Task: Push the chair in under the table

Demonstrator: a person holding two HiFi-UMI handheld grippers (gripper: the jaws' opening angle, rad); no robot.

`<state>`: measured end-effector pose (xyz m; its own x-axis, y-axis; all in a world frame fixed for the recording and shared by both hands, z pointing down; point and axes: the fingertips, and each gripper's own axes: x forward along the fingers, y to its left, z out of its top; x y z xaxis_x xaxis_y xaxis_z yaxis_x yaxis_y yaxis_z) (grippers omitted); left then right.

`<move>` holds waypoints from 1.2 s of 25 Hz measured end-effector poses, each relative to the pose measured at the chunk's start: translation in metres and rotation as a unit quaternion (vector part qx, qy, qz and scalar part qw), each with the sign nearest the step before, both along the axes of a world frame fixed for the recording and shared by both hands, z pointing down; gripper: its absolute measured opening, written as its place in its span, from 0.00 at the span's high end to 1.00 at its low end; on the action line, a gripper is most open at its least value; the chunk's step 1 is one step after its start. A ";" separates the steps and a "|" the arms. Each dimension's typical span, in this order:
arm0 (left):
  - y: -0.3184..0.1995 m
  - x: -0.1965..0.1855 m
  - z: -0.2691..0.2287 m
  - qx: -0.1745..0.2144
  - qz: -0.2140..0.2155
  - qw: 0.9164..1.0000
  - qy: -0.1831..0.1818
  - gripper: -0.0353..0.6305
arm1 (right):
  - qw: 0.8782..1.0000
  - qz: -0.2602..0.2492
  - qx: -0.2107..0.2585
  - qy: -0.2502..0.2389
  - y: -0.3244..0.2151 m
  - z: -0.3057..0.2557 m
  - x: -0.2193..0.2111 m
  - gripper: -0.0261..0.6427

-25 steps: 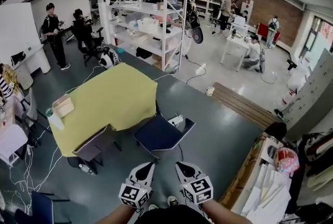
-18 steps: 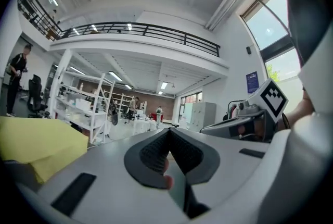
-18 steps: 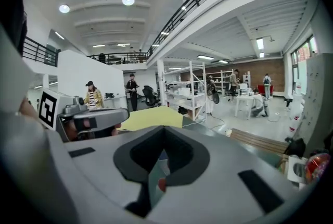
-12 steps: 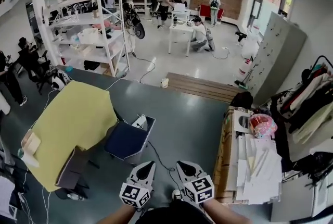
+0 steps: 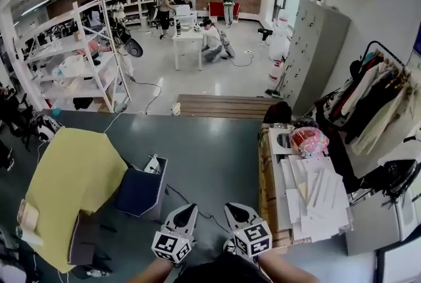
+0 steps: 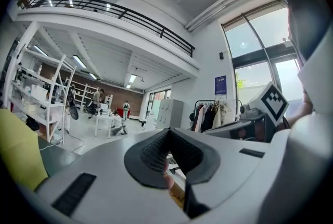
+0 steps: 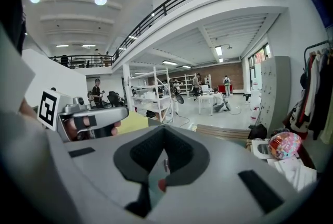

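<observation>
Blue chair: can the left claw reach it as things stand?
Probably not yet: the left claw points past the blue chair, which stands apart to its left. Only floor and cable lie between.

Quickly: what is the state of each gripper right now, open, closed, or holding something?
Left gripper: closed, nothing between its jaws.
Right gripper: closed, nothing between its jaws.

Open dark floor [image 5: 217,156] runs between the blue chair [image 5: 139,193], at the right edge of the yellow table [image 5: 72,170], and the paper-laden wooden desk [image 5: 266,176] on the right; a cable [image 5: 181,199] trails across it; a grey chair [image 5: 82,239] blocks the table's near edge; a low wooden platform [image 5: 223,106] bounds the far side.
</observation>
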<state>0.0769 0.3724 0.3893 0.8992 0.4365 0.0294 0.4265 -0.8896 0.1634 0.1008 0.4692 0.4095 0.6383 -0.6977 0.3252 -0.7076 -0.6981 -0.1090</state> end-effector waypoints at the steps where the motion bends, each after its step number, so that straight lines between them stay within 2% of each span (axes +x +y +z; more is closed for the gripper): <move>1: 0.004 0.006 0.000 -0.001 0.004 1.000 0.000 0.93 | 1.000 0.006 0.001 0.000 0.005 0.000 0.005 0.94; 7: 0.027 0.045 0.006 -0.001 0.018 1.000 -0.001 0.93 | 0.999 0.034 0.007 -0.002 0.036 0.006 0.045 0.94; 15: 0.048 0.107 0.009 -0.009 0.009 1.000 -0.011 0.93 | 0.999 0.035 0.017 -0.002 0.064 0.008 0.106 0.94; 23: 0.063 0.158 0.016 -0.005 -0.014 1.000 -0.015 0.93 | 1.000 0.006 0.022 -0.011 0.077 0.016 0.159 0.94; 30: 0.071 0.186 0.016 -0.001 -0.039 0.999 -0.015 0.93 | 0.999 -0.023 0.022 -0.017 0.087 0.024 0.190 0.94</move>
<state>0.2631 0.4433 0.4056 0.9289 0.3660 0.0560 0.3516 -0.9194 0.1765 0.2909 0.5563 0.4339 0.5943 -0.7402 0.3145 -0.7342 -0.6589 -0.1636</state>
